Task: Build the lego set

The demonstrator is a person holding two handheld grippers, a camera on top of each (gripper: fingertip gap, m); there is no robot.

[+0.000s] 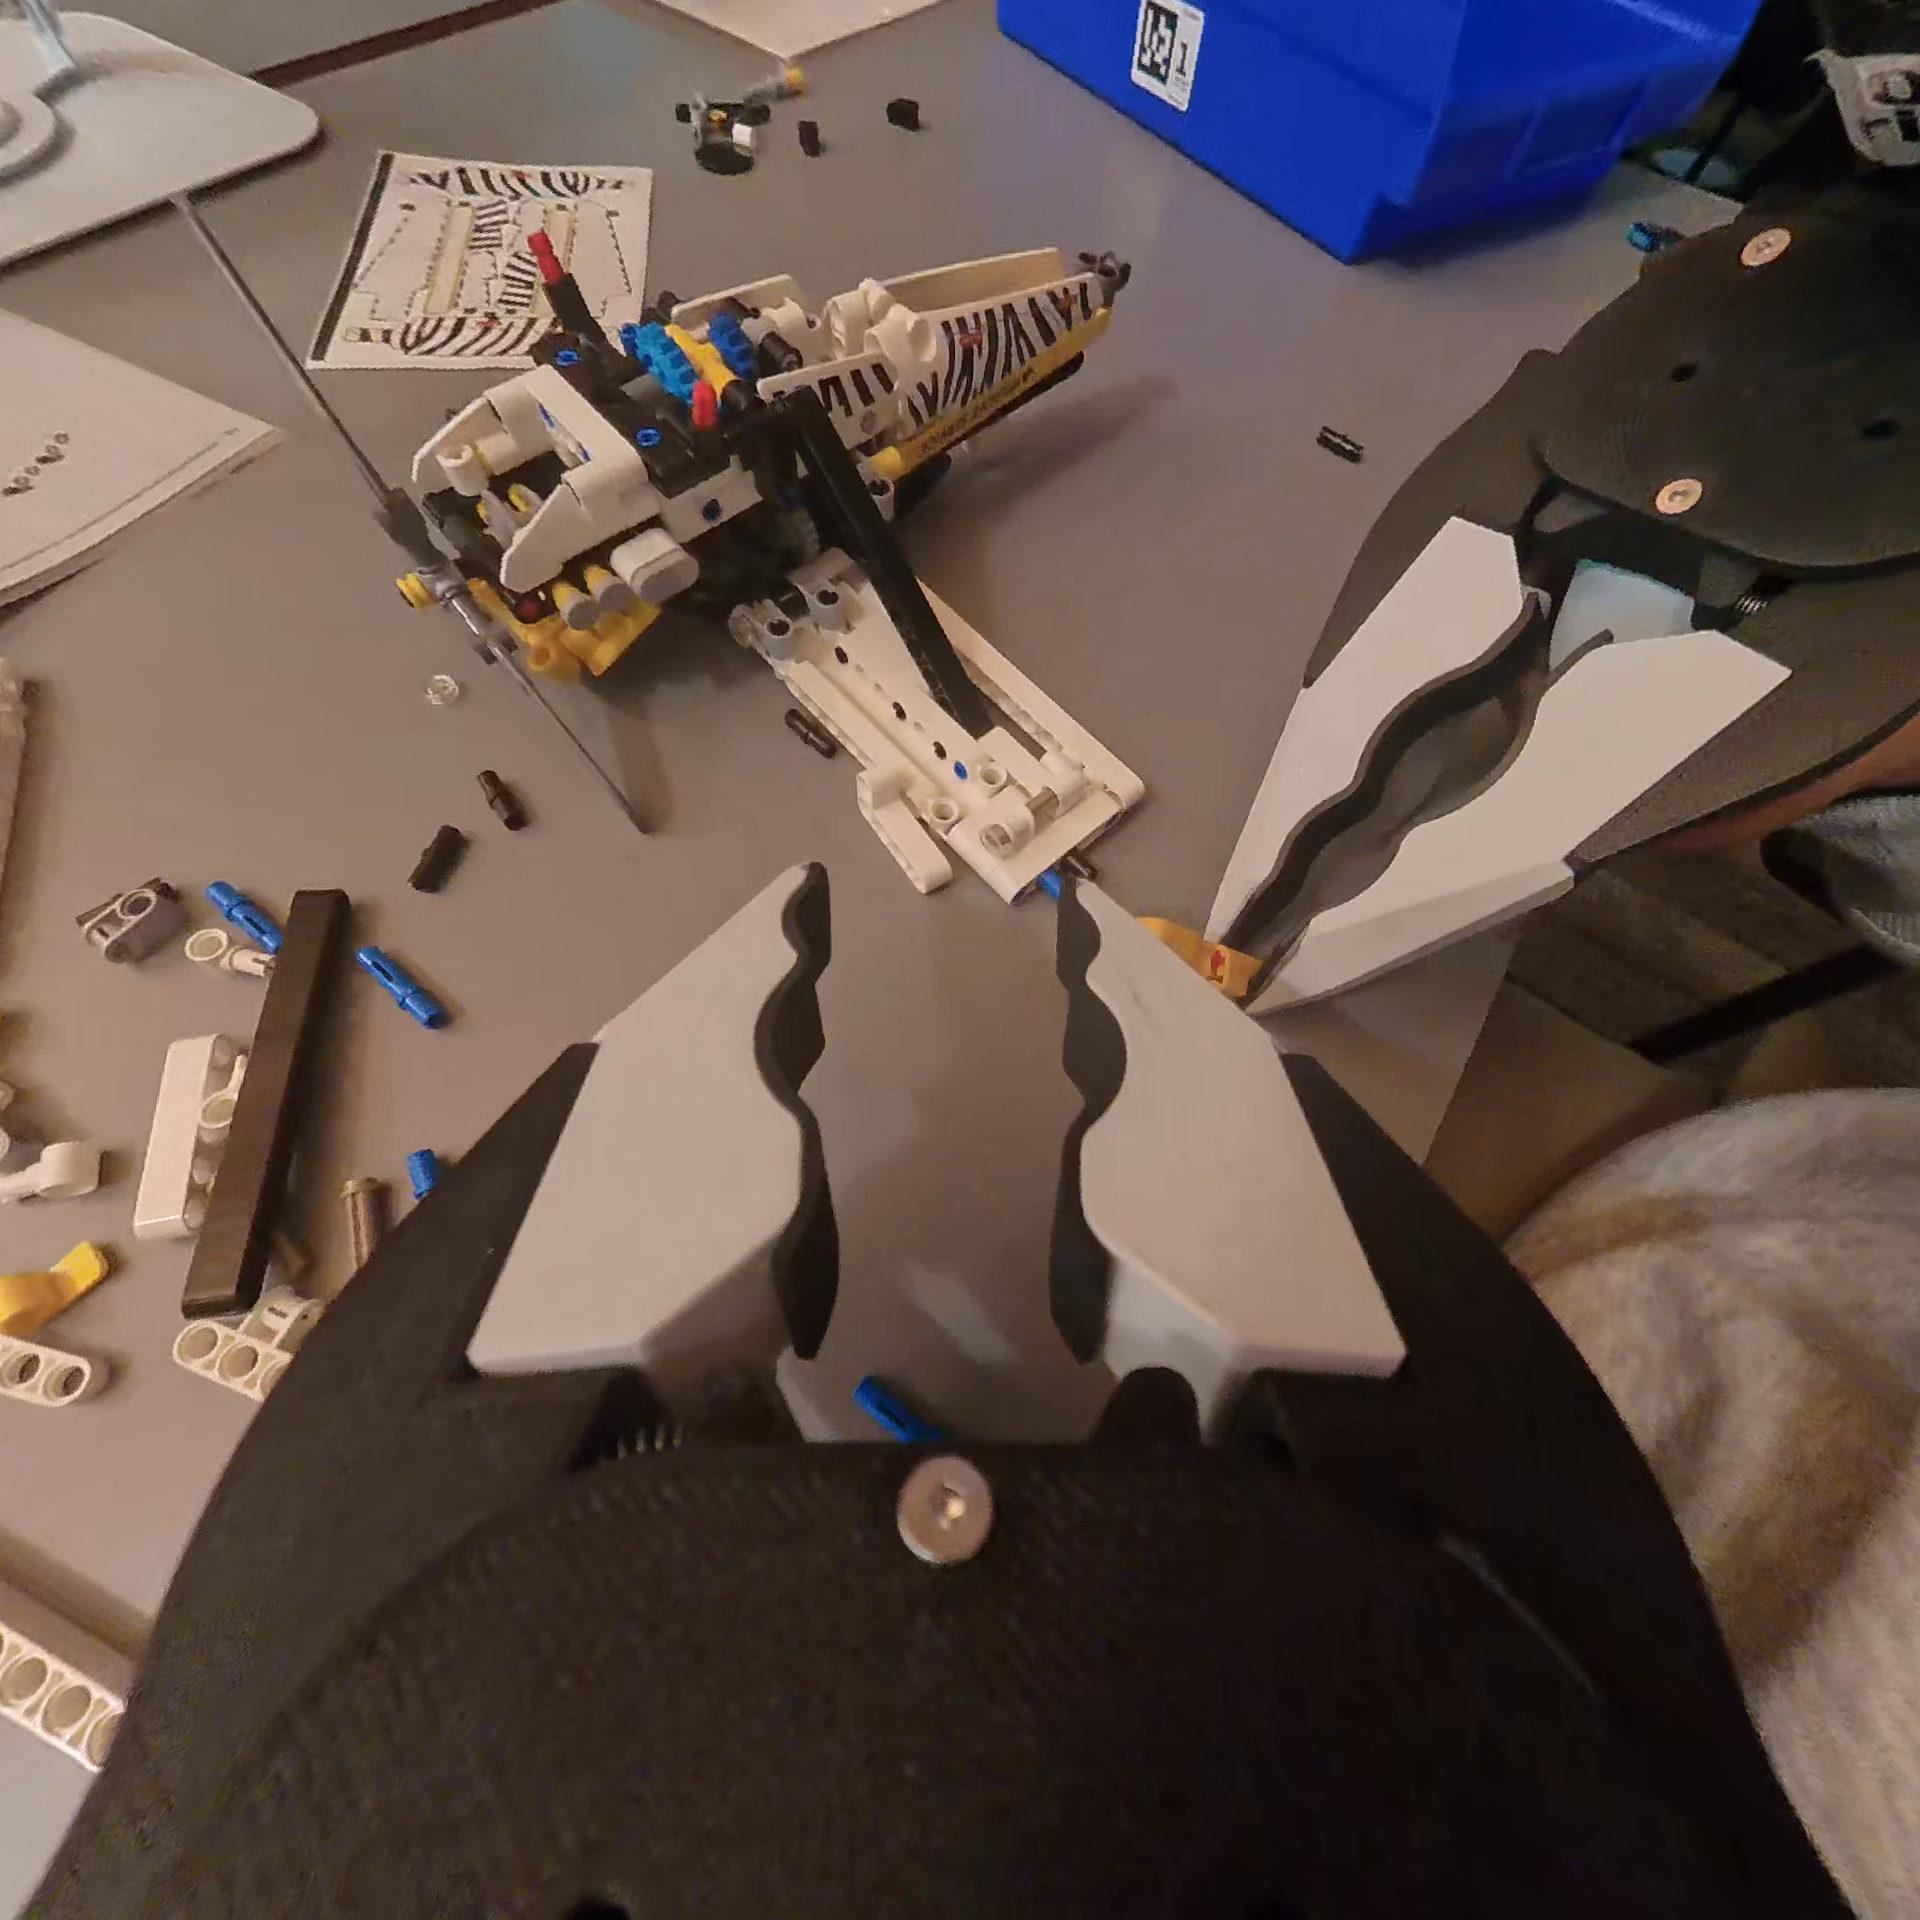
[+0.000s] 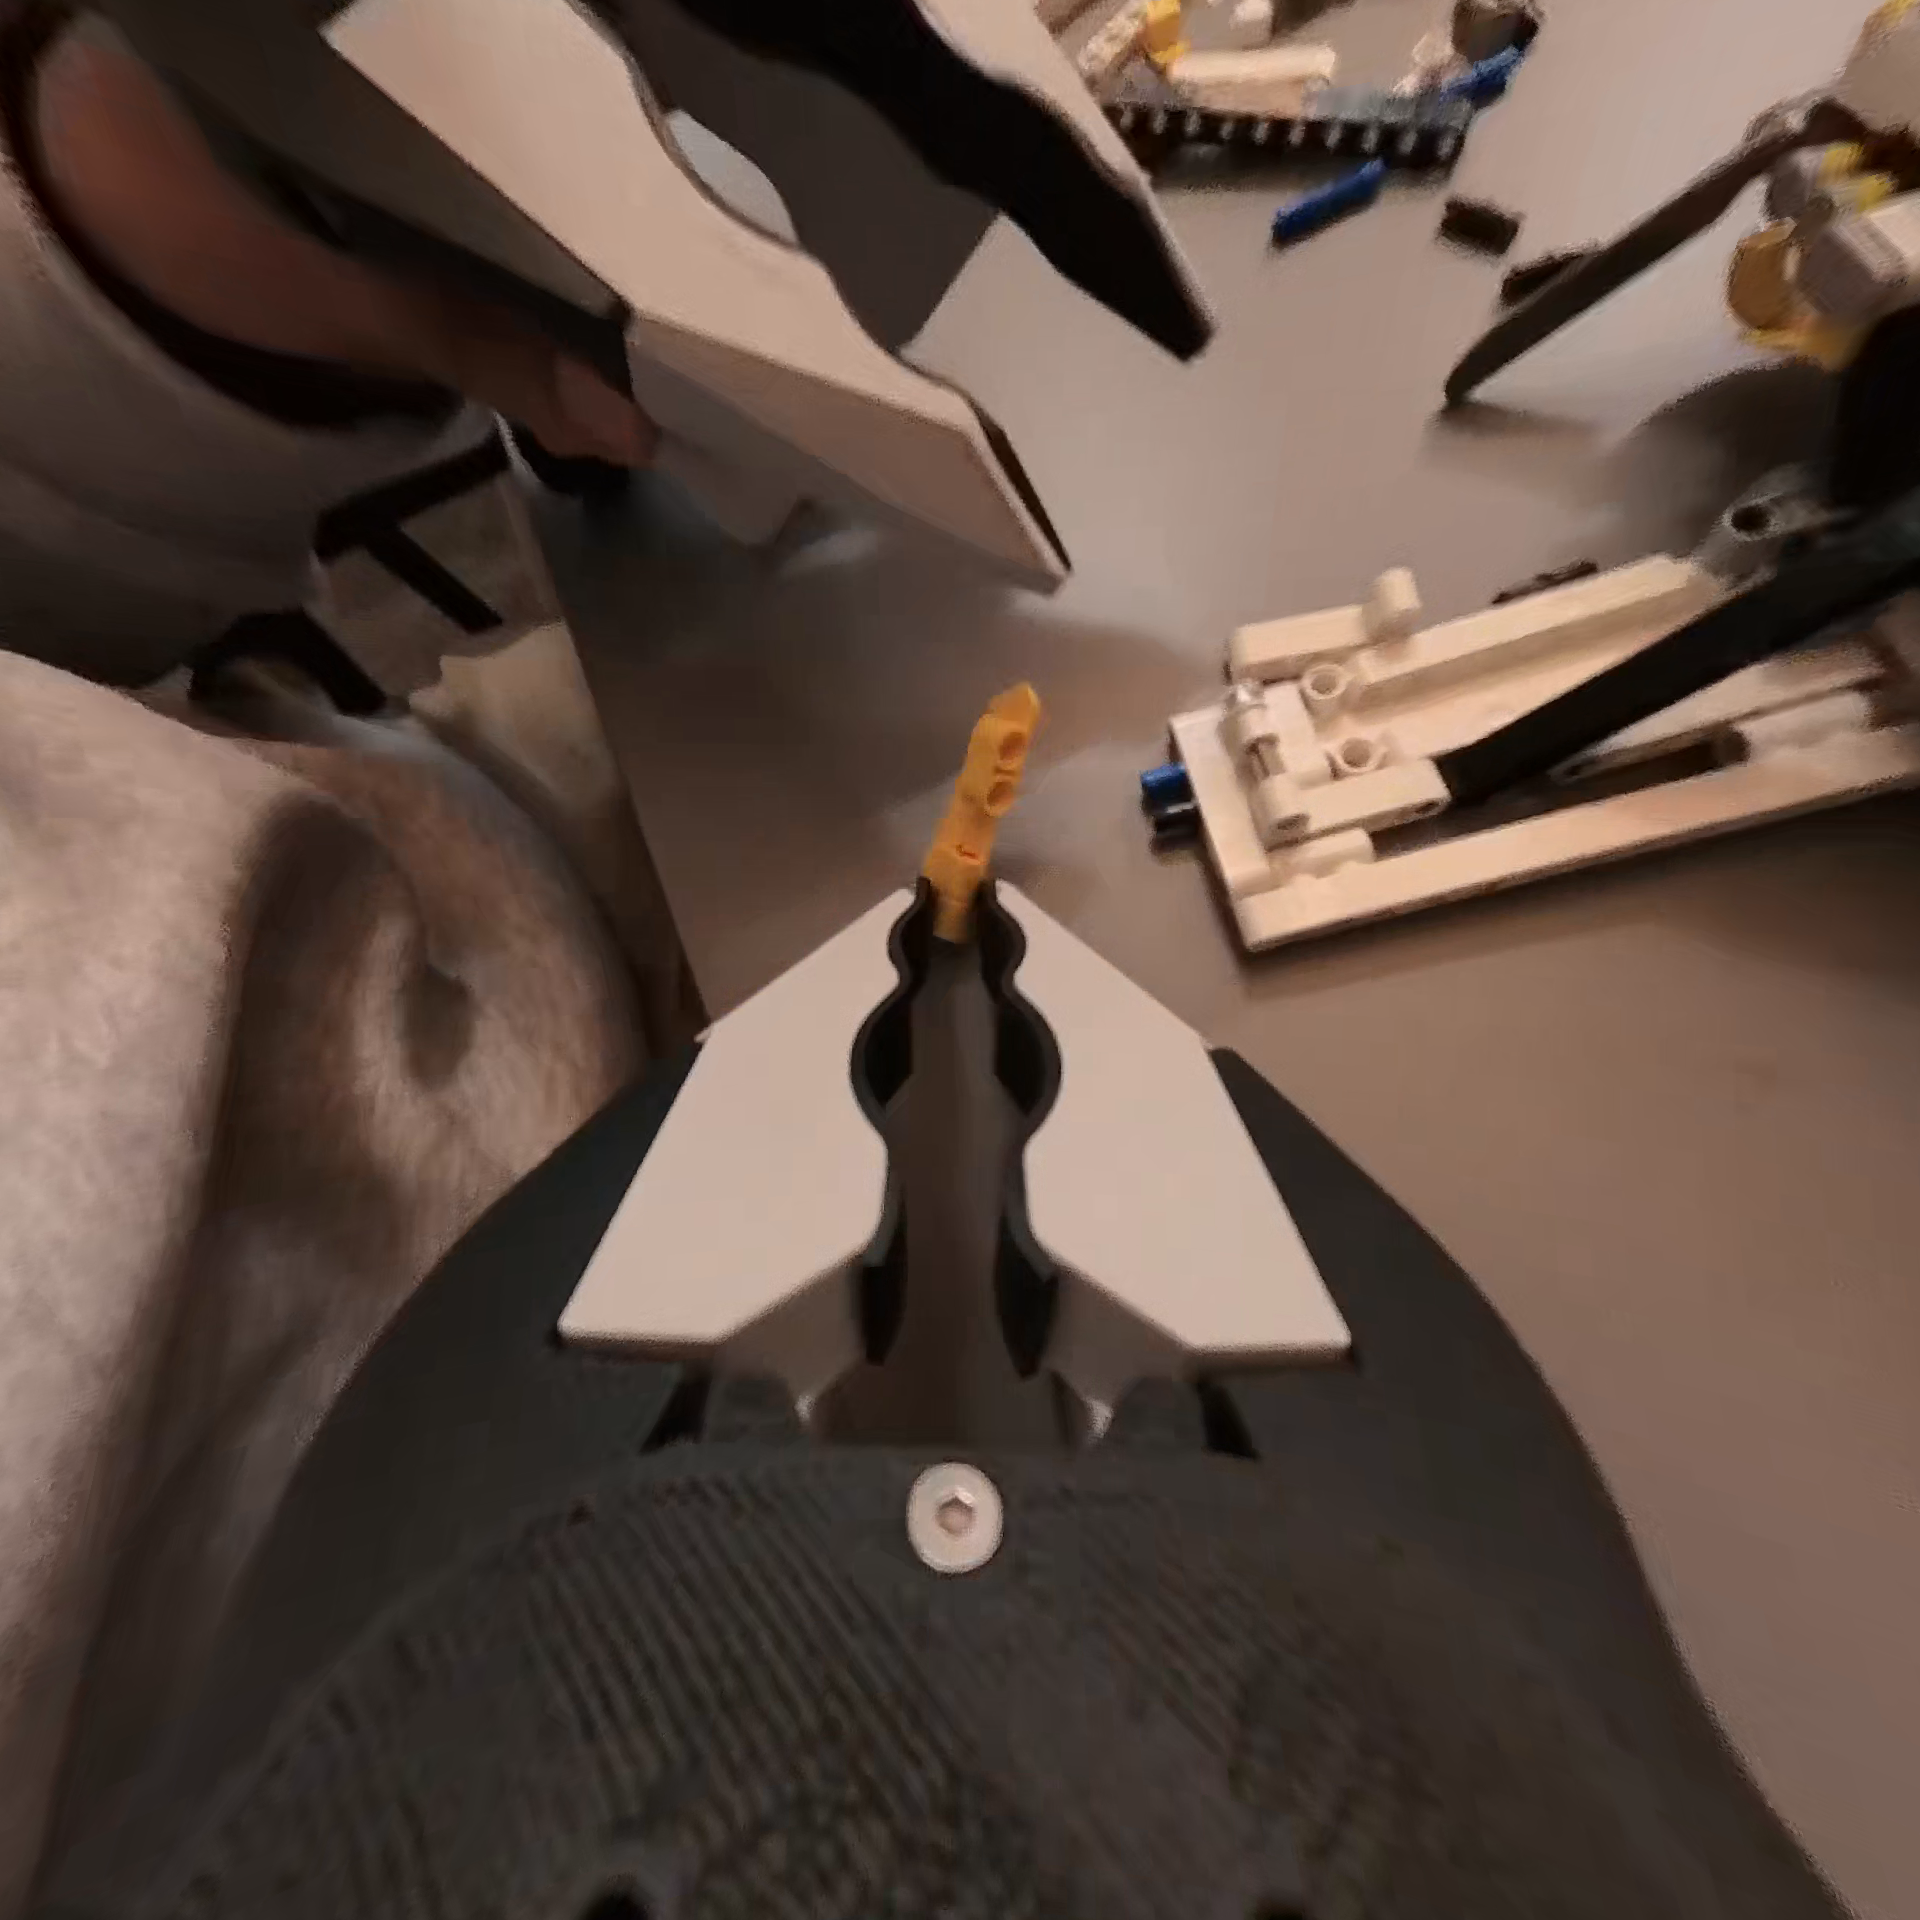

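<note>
A half-built Lego plane (image 1: 748, 447) with zebra-striped tail and white wing lies on the grey table (image 1: 1195, 540); its wing also shows in the right wrist view (image 2: 1507, 790). My left gripper (image 1: 940, 894) is open and empty, hovering just in front of the wing's near end. My right gripper (image 2: 956, 899) is shut on a small yellow Lego connector (image 2: 992, 790), which sticks out past its tips. In the left wrist view that right gripper (image 1: 1242, 971) sits just right of my left fingertip, with the yellow piece (image 1: 1195, 945) between them.
Loose parts lie at the left: blue pins (image 1: 400, 977), black pins (image 1: 499, 800), a long black beam (image 1: 270, 1101), white beams (image 1: 187, 1132). A sticker sheet (image 1: 488, 260) and blue bin (image 1: 1382, 104) stand farther back. A manual (image 1: 94, 457) lies left. A person's sleeve (image 1: 1745, 1351) is at the right. Spacing between my two grippers at the tips: around 7 cm. About 11 cm separates my left fingertips from the half-built Lego plane (image 1: 748, 447).
</note>
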